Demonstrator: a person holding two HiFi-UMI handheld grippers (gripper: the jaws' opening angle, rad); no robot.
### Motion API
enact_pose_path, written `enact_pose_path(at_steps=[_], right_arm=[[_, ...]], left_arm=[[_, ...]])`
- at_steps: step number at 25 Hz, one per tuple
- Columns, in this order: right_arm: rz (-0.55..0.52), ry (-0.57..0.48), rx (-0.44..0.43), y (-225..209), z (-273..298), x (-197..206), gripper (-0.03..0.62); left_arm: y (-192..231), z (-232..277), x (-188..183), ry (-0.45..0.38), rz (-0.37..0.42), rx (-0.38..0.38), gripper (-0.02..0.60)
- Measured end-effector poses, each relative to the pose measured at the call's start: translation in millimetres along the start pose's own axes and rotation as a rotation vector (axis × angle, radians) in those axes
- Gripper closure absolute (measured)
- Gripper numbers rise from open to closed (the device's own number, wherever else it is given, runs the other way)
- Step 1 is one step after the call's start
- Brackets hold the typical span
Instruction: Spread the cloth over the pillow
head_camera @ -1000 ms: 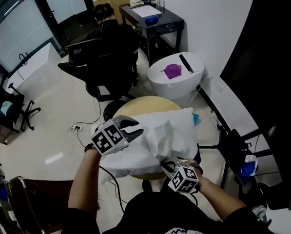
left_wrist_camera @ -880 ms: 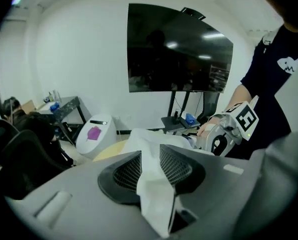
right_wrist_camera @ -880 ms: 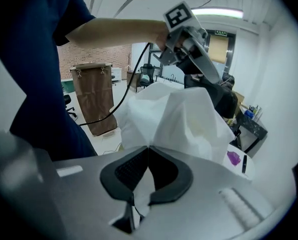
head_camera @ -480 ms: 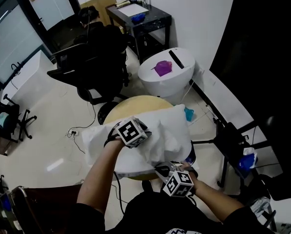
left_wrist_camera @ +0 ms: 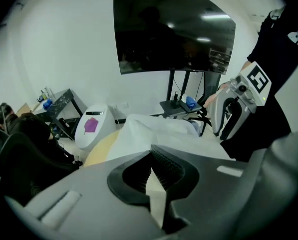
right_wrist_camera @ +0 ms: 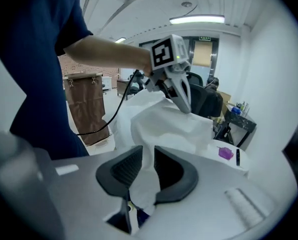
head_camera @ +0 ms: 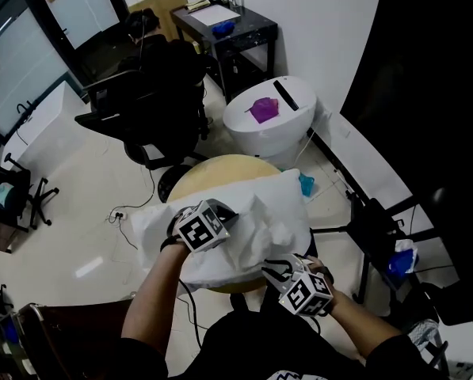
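The thin white crumpled cloth [head_camera: 261, 222] lay bunched on the soft white pillow [head_camera: 150, 222], on the round pale wood table [head_camera: 220, 169]. The left tongs [left_wrist_camera: 150, 156] had just closed, pinching a fold on top. The right tongs [right_wrist_camera: 148, 159] had just opened, with the near edge hanging loose between them, and the cloth hid much of the pillow.

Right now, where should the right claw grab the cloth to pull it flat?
Pinch the thin fold at the near edge of the cloth, the one standing upright between the pads of the right claw. Come in from the near side, pointing slightly down. The fold is narrow and free there, while further in the cloth bunches thickly. The claw has just been opening, so nothing is gripped now.
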State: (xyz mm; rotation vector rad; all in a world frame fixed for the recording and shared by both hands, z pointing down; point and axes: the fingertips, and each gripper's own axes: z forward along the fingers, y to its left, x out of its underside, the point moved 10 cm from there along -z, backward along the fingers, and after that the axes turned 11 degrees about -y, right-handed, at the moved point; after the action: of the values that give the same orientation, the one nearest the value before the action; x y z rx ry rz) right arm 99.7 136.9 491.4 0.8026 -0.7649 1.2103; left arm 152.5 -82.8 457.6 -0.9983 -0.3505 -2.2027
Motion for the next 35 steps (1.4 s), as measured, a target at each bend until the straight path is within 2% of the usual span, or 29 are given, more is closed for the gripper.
enact_pose_path(at_steps=[6,9,18,24,26,28,30,35], right_arm=[[0.064,0.032,0.132,-61.3,-33.4,18.2,0.496],[0.125,0.052,0.150,-93.0,-31.6,31.7,0.473],[0.160,0.145,-0.053,-135.4,12.9,67.6,0.413],[0.140,0.197,-0.156,-142.2,33.0,77.1,0.411],[0.137,0.208,-0.179,-141.8,36.9,78.1,0.435],[0.118,0.218,-0.186,-140.2,39.7,79.6,0.487],[0.080,0.217,-0.174,-140.9,41.0,80.0,0.583],[0.034,0.186,-0.082,-158.6,31.6,69.6,0.585]], left_arm=[[-13.1,-38.0,-8.6,-0.110,0.043,-0.064,0.580],[-21.2,-51.7,-11.4,-0.136,0.062,-0.082,0.580],[-47.7,-59.9,-14.3,-0.149,0.090,-0.068,0.580],[-56.4,-58.1,-11.2,-0.149,0.077,-0.057,0.580],[-57.3,-56.5,-9.2,-0.148,0.067,-0.059,0.580],[-58.2,-55.3,-7.0,-0.149,0.057,-0.060,0.580],[-58.9,-55.2,-5.7,-0.149,0.050,-0.061,0.580],[-60.3,-58.1,-9.4,-0.165,0.046,-0.077,0.581]])
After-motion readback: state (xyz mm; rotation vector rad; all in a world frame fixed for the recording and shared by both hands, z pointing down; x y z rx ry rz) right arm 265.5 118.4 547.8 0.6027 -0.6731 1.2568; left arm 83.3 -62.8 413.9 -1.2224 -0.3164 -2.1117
